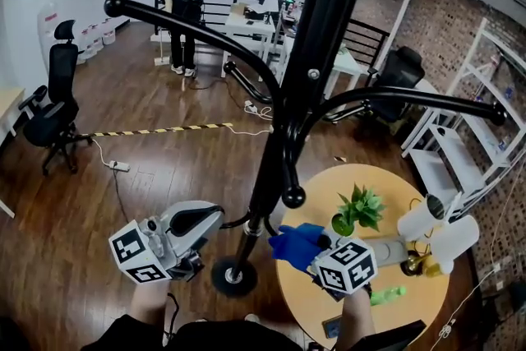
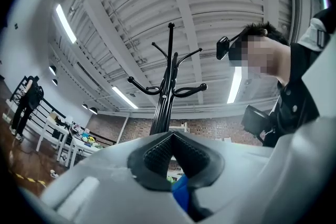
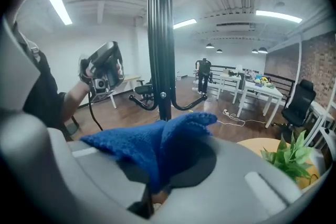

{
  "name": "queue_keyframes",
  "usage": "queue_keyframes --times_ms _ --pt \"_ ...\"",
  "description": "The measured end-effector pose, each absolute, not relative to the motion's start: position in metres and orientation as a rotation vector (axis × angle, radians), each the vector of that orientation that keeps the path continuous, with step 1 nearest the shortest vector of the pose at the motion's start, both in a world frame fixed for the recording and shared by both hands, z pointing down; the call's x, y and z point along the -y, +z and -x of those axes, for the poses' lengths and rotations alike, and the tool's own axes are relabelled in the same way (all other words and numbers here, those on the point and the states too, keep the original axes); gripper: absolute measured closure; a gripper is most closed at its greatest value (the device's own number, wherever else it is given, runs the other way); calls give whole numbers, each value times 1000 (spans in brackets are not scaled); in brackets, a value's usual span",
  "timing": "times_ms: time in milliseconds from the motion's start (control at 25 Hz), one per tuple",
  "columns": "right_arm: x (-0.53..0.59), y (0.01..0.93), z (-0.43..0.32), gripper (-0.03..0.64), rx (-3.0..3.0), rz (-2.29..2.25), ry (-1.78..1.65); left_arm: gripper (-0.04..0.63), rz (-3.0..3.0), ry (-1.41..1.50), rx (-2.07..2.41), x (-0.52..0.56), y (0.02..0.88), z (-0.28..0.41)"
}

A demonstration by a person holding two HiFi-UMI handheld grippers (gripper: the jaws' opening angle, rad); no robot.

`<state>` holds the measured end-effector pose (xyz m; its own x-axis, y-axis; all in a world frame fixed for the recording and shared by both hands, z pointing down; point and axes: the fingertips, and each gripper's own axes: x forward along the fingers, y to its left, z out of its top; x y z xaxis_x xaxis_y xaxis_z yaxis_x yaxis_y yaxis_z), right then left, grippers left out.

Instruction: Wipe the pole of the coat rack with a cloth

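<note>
floor [image 1: 164, 177]: coat rack base [image 1: 233, 276], office chair [image 1: 51, 107] | round table [image 1: 394, 181]: potted plant [image 1: 357, 211]

The left claw [image 2: 172, 138], its ribbed black pads [image 2: 155, 155] meeting at the tips, points up at the black coat rack's pole [image 2: 165, 105], with blue cloth [image 2: 181, 192] showing in the gap beneath and a person [image 2: 296, 81] near right.

Open-plan office or studio workroom, going by the black swivel chair [image 1: 51, 107] and white desks [image 1: 246, 25] strewn with gear; white shelving [image 1: 485, 111] along a brick wall [image 1: 444, 20]; wood floor [image 1: 164, 168] crossed by yellow-black tape [image 1: 156, 129]; strip lights [image 2: 65, 23] under a ribbed ceiling [image 2: 210, 8].
</note>
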<state>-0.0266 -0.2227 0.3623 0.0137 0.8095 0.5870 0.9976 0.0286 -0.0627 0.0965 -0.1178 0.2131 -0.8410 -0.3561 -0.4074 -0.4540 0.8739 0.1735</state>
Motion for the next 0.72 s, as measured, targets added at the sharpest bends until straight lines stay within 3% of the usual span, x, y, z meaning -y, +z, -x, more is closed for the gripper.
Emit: queue_keyframes --times_ms 360,520,720 --pt "170 362 10 594 1872 1957 -453 592 511 353 -2681 103 212 -114" --pt "161 295 12 594 2053 2048 -268 592 454 332 -2687 96 212 -127" --pt "164 163 18 594 2259 2207 257 592 419 303 -2679 91 205 -141"
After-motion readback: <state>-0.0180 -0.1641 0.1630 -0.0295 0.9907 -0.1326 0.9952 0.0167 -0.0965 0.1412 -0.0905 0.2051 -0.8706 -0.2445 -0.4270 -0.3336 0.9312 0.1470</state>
